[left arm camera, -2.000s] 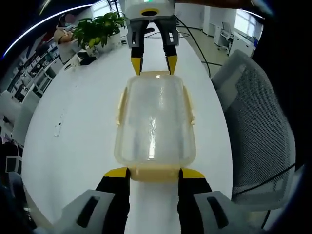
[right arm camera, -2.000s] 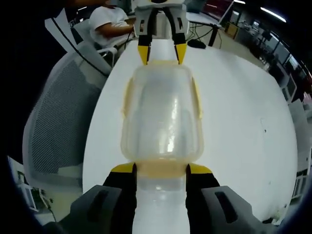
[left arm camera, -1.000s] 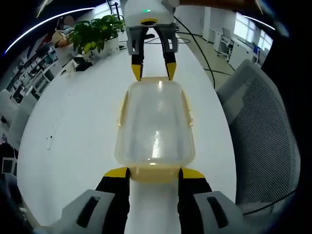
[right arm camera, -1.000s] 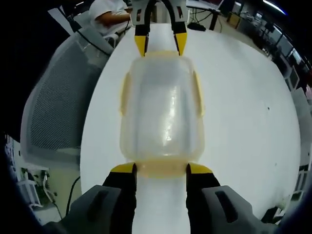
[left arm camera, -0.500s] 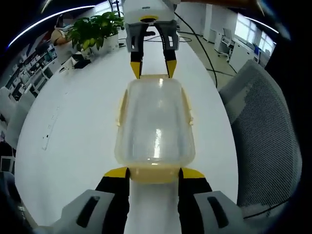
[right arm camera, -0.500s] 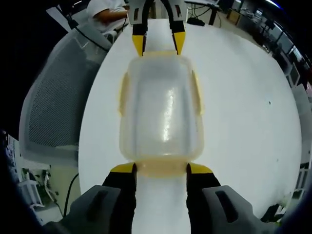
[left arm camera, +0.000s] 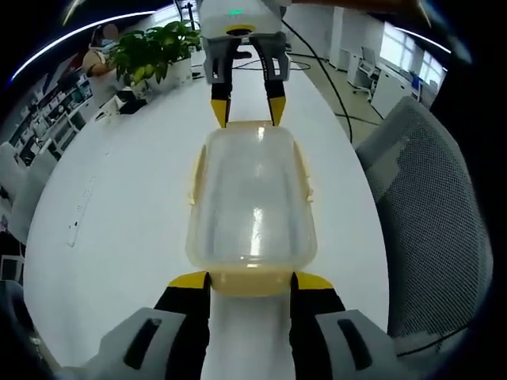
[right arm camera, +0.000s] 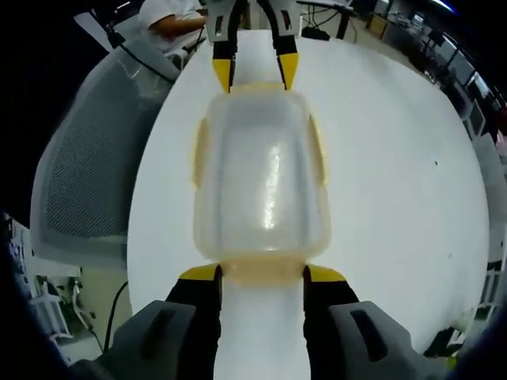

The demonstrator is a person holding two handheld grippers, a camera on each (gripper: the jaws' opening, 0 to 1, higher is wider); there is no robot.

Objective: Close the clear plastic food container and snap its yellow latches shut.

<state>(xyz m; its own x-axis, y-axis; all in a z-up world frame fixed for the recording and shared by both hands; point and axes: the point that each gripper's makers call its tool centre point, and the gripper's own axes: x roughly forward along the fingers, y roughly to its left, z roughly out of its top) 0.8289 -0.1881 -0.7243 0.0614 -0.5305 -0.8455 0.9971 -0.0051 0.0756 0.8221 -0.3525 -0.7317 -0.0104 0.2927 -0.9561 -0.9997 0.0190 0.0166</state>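
The clear plastic food container (left arm camera: 252, 202) lies lid-on upon the white table (left arm camera: 119, 214), held lengthwise between the two tools; in the left gripper view the left gripper (left arm camera: 250, 279) has its yellow-tipped jaws spread to either side of the near yellow latch (left arm camera: 250, 280), touching that end but not clamped on it; at the far end the right gripper (left arm camera: 243, 111) meets the container the same way, jaws parted.

In the right gripper view the right gripper (right arm camera: 261, 274) brackets its near end latch (right arm camera: 261, 271); the side latches (right arm camera: 200, 152) lie flat against the long walls; a grey mesh chair (right arm camera: 83, 190) stands left of the table; a potted plant (left arm camera: 150, 47) sits on the table's far left in the left gripper view.
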